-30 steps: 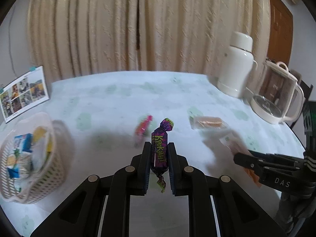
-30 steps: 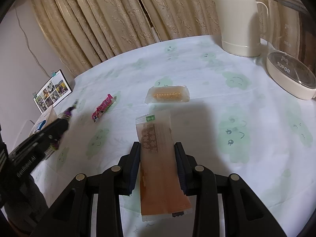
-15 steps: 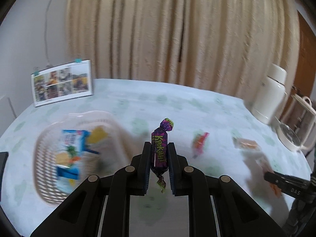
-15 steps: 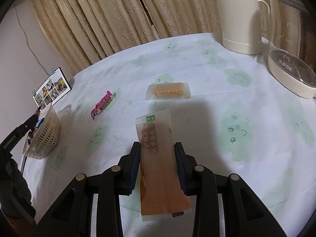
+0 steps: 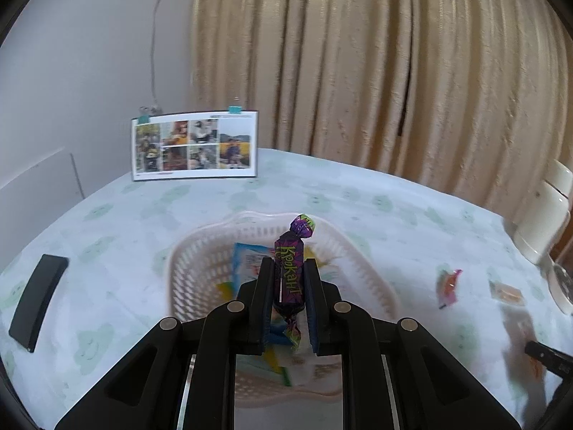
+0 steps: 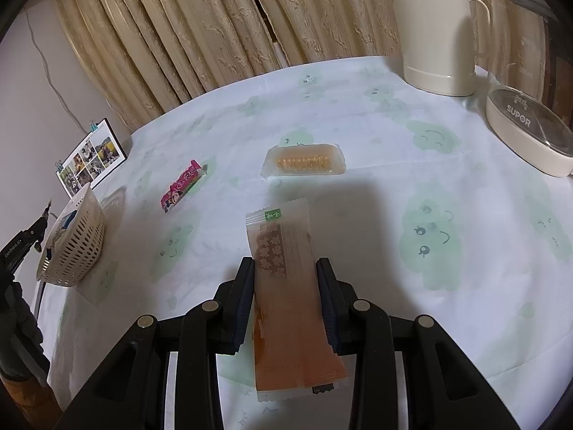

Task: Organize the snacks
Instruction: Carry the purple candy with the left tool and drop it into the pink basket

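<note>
1. Beige pleated curtains (image 5: pixel 376 71) back a round table under a pale cloth printed with green smiley faces (image 6: pixel 412 193), and the white plastic lattice basket (image 5: pixel 200 268) on that cloth is the landmark for everything below.
2. Directly over the basket's opening hangs the purple twist-wrapped candy with green lettering (image 5: pixel 290 272), clenched between the fingers of the left gripper (image 5: pixel 288 286). Its long axis runs forward along the fingers, one twisted end pointing away from the camera toward the basket's far rim and the other trailing back between the fingers.
3. Inside the basket, under the candy, lie a blue-and-white packet and some yellow wrappers, so a drop would land on them; judging by this, opening the fingers is all that the coming move needs.
4. Well to the right of the basket, the right gripper (image 6: pixel 286 286) grasps a long translucent orange snack packet with a green label (image 6: pixel 286 286). The packet's long axis follows the fingers, with the label end pointing forward and the other end hanging back past the jaws. The left gripper is much the nearer to the basket.
5. Between the basket and the right gripper, a pink candy bar (image 6: pixel 182 184) lies on the cloth, and farther right lies a clear packet holding a golden pastry (image 6: pixel 304 159).
6. Behind the basket stands a clipped photo collage card (image 5: pixel 195 145); a flat black slab (image 5: pixel 39 301) lies to its left; a cream thermos jug (image 6: pixel 435 32) stands far to its right.
</note>
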The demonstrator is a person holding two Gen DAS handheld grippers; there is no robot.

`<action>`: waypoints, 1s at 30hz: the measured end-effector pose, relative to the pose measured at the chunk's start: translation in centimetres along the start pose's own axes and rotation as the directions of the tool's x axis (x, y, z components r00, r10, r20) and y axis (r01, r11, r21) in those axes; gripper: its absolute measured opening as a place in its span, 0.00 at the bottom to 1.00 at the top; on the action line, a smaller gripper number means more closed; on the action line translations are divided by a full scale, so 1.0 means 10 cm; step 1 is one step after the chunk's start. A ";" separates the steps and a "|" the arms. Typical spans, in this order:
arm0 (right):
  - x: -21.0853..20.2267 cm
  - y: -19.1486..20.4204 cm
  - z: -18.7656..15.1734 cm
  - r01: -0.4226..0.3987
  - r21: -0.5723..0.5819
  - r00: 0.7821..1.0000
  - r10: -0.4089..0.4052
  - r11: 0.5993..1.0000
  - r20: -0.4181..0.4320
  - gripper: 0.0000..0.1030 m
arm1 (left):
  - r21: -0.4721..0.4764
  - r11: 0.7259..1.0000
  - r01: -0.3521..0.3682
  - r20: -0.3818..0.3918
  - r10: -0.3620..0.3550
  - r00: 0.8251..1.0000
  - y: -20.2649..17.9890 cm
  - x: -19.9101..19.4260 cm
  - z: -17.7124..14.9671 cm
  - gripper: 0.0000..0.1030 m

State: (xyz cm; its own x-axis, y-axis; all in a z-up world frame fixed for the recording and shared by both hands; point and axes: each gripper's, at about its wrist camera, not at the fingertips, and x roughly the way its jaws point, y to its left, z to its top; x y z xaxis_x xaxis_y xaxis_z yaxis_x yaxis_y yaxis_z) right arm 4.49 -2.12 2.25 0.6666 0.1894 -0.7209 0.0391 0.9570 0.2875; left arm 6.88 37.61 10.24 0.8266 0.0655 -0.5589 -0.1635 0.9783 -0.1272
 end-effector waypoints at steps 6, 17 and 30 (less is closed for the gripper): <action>0.00 0.00 0.00 0.000 -0.001 1.000 0.000 1.000 0.000 0.31 | -0.087 0.996 -0.037 0.017 0.039 0.999 0.20 0.02 -0.03 0.45; 0.01 0.00 -0.01 -0.004 -0.008 1.000 0.004 1.000 0.003 0.31 | -0.153 0.985 -0.082 0.033 0.088 0.996 0.40 0.02 -0.06 0.45; 0.03 0.02 -0.02 0.005 -0.016 1.000 -0.005 1.000 0.000 0.31 | -0.025 0.998 -0.059 -0.031 0.058 0.998 0.17 0.17 -0.11 0.65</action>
State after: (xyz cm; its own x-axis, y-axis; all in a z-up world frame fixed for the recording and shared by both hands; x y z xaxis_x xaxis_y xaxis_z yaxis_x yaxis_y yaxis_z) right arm 4.57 -1.79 1.97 0.6661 0.1847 -0.7226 0.0306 0.9613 0.2739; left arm 7.42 39.12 8.20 0.7986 0.1158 -0.5906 -0.2251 0.9676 -0.1147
